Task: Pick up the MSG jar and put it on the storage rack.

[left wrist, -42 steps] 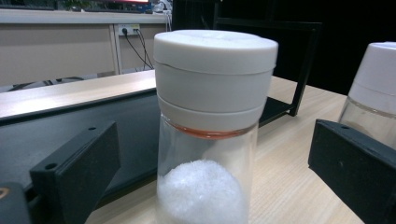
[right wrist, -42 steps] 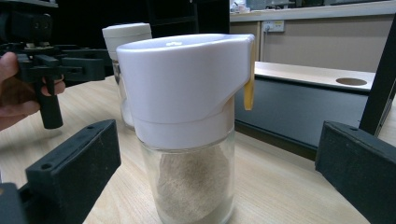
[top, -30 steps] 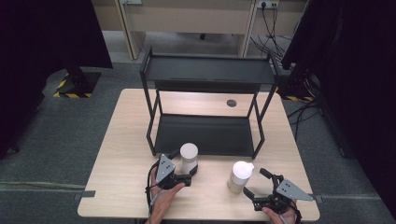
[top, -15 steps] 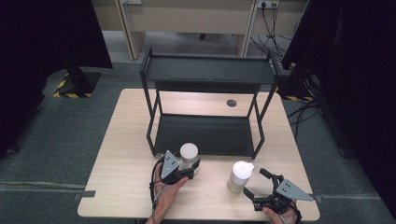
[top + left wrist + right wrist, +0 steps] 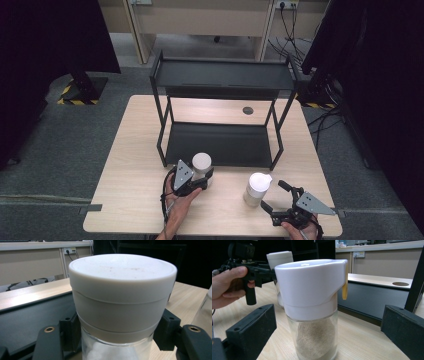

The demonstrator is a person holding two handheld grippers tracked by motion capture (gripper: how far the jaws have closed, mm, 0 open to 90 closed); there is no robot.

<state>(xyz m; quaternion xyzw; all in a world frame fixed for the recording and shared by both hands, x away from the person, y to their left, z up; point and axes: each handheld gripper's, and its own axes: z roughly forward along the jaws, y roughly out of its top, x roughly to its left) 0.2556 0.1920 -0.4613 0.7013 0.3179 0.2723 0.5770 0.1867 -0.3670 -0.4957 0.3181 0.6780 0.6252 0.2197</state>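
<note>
At the desk (image 5: 125, 175) front edge, the left hand-held gripper (image 5: 199, 181) pinches the flat-lidded jar (image 5: 201, 165) before the black shelf (image 5: 220, 145). The right hand-held gripper (image 5: 272, 197), jaws spread, faces the spouted jar (image 5: 256, 189).

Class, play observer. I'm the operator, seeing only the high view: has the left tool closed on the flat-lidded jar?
Observer: Yes; in the left gripper view the left tool has its pads pressed against the flat-lidded jar on both sides, under its lid.
Operator: And the right tool?
Observer: Open; the right tool has its jaws wide, clear of the spouted jar between them.
Operator: What's in that jar?
Observer: Tan powder, visible through the glass.
</note>
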